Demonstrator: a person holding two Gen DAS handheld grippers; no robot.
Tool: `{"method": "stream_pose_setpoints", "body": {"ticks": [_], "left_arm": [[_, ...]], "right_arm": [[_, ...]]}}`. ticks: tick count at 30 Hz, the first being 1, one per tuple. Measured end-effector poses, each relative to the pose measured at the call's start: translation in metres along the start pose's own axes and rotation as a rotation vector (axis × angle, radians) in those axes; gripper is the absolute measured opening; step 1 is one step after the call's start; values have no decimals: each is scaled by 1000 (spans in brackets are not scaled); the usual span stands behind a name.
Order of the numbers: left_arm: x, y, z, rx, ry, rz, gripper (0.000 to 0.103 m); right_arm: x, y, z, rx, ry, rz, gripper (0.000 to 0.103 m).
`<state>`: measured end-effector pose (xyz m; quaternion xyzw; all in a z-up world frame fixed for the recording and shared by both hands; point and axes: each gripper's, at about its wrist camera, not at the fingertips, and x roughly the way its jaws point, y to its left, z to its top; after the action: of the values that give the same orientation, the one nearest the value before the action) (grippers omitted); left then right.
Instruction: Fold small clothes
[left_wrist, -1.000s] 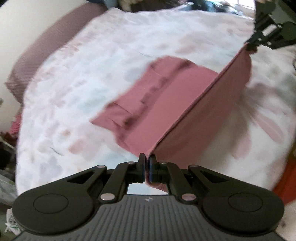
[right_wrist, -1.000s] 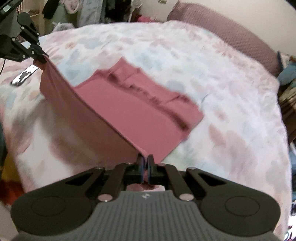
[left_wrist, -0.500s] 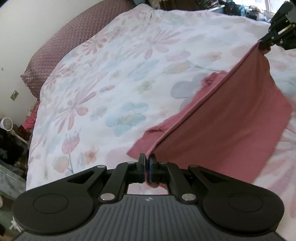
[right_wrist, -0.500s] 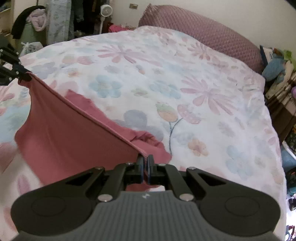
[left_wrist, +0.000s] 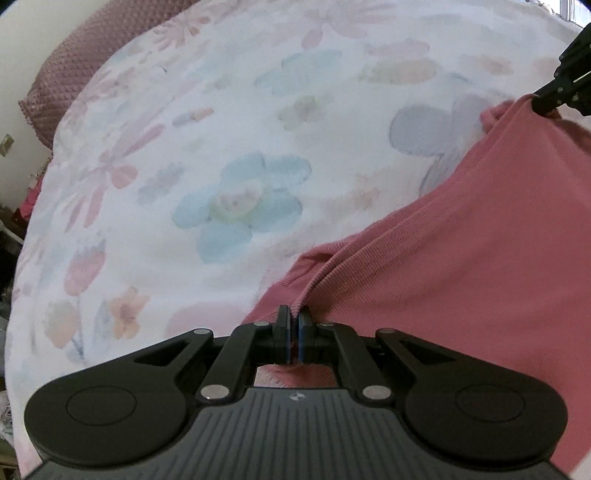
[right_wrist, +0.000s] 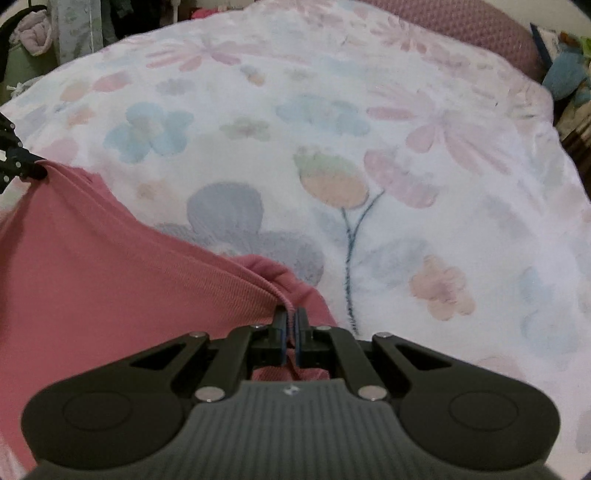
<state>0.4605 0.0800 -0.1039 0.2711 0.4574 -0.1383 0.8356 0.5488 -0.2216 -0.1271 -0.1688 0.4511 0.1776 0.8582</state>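
Since the frames a second back, you have carried the pink garment (left_wrist: 480, 266) forward over the floral bedspread (left_wrist: 207, 122); the flat, spread-out portion seen earlier on the bed is now out of sight behind the raised edge, and both cameras sit closer to the fabric.

Your left gripper (left_wrist: 294, 325) has its jaws pinched nearly together on the ribbed hem of the garment, cloth visible between the blue pads. Your right gripper (right_wrist: 291, 325) is clamped the same way on the opposite end of that hem.

Each wrist view shows the other tool: the right gripper (left_wrist: 546, 103) at upper right in the left view, the left gripper (right_wrist: 29, 168) at the left edge in the right view, each gripping a corner.

Hem runs fairly taut between the two grippers; the body of the garment hangs below it toward you. A small bunch of pink cloth lies on the bedspread just past the hem.

Mauve textured pillow (right_wrist: 461, 26) lies at the far end of the bed. Room clutter beyond is too blurred to identify.
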Motion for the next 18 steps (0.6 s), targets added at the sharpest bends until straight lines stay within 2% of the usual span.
{"method": "stream_pose_setpoints", "body": {"ticks": [4,7,9,10,11,13,14,15,18], "left_arm": [[21,-3,-4,-11,9,-4,3],[25,-2,-7,-31,7,8,14],[22,3,-8,-68,-6,5,19],[18,7,-9,-88,-15,-1,20],[13,10,-9,-109,-26,-10,22],[0,17,-11,-151,-56,-2,34],[-6,21,-11,-176,-70,13,46],[-15,25,-12,-208,-82,30,52],[-39,35,-15,-271,-96,36,52]], "right_arm": [[24,-2,-6,21,16,8,0],[32,-3,-10,53,16,14,0],[30,-4,-12,77,-2,0,8],[27,-5,-13,90,-12,-12,22],[22,-7,-14,103,-26,-22,26],[11,-11,-15,139,-55,-38,27],[6,-13,-16,157,-61,-46,32],[1,-16,-16,180,-63,-50,33],[-15,-22,-20,230,-61,-49,34]]}}
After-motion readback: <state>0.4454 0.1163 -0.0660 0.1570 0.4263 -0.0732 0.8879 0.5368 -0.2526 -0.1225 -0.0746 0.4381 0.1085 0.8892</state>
